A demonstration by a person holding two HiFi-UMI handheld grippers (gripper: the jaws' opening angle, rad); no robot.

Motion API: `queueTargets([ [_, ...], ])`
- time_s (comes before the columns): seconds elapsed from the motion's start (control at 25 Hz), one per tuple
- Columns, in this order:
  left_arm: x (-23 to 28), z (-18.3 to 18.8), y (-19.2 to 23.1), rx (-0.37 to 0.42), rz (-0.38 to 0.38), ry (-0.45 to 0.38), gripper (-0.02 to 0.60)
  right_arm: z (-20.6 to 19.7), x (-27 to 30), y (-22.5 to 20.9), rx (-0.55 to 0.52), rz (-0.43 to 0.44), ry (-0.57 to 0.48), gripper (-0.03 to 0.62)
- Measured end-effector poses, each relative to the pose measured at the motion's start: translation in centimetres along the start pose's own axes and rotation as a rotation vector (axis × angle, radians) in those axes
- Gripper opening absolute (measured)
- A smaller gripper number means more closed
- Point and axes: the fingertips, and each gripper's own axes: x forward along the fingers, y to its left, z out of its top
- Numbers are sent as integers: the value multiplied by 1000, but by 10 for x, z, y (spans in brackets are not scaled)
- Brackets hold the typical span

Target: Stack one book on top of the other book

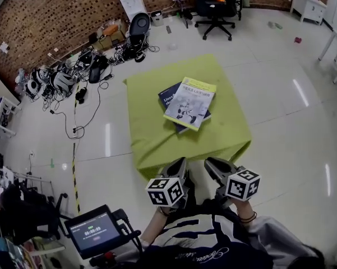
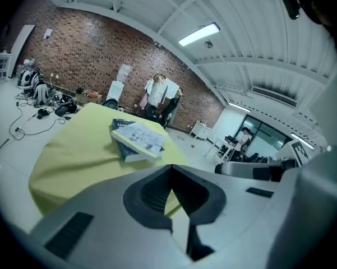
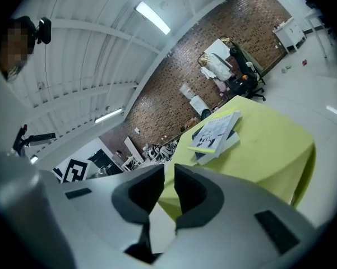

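Observation:
On the low table under a lime-green cloth (image 1: 157,133), a light book with a yellow-green edge (image 1: 189,102) lies askew on top of a dark blue book (image 1: 169,97). Both grippers hover off the table's near edge, close to my body and well short of the books. My left gripper (image 1: 178,164) is shut and empty; its tips (image 2: 169,167) meet, with the stacked books (image 2: 139,138) ahead. My right gripper (image 1: 211,165) holds nothing; its pads (image 3: 169,175) stand a narrow slit apart, and the stack (image 3: 216,130) lies beyond them.
A black office chair (image 1: 216,7) stands behind the table. Cables, bags and gear (image 1: 73,77) are strewn over the floor at the left by the brick wall. A small screen on a stand (image 1: 95,230) is at my lower left. White cabinet (image 1: 309,4) at far right.

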Motion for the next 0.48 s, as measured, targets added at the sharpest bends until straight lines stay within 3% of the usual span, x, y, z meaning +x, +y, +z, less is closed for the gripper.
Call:
queueTargets([
  [0.2, -37, -54, -31, -8, 54, 19, 5, -38, -44, 10, -19, 23, 44, 35],
  [0.48, -62, -66, -48, 21, 89, -19, 5, -56, -68, 25, -35, 46, 22, 35],
])
